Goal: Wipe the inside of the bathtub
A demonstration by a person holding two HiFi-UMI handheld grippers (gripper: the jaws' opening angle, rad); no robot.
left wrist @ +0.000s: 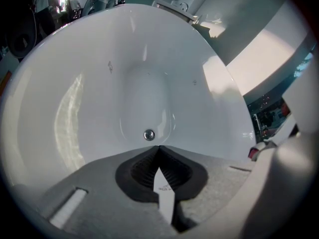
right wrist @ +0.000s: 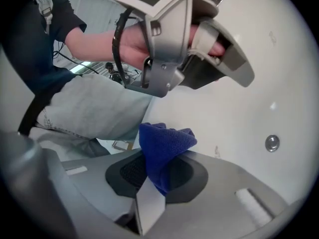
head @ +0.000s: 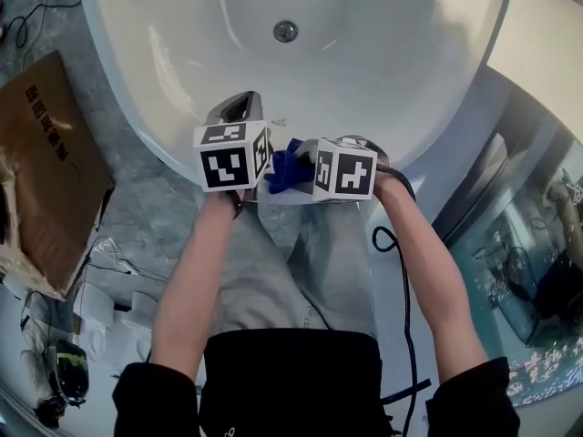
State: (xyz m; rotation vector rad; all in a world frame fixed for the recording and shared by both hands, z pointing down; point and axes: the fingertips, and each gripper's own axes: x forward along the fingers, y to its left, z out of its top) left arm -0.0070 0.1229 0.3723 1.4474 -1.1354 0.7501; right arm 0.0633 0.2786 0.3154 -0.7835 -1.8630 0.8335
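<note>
The white bathtub (head: 182, 53) fills the top of the head view, its drain (head: 285, 31) at the bottom of the basin. My left gripper (head: 239, 106) hangs over the near rim, pointing into the tub; its jaws are shut with nothing between them (left wrist: 158, 148), and the drain (left wrist: 149, 134) lies just ahead. My right gripper (head: 299, 160) sits close beside it, pointing left, shut on a bunched blue cloth (head: 284, 167). In the right gripper view the blue cloth (right wrist: 164, 146) sticks up from the shut jaws, with the left gripper (right wrist: 174, 59) right above.
A brown cardboard box (head: 41, 162) lies on the floor to the left of the tub. A black cable (head: 404, 280) runs down by the right arm. A faucet (left wrist: 174, 6) is mounted on the far rim. A glass wall (head: 537, 271) stands at the right.
</note>
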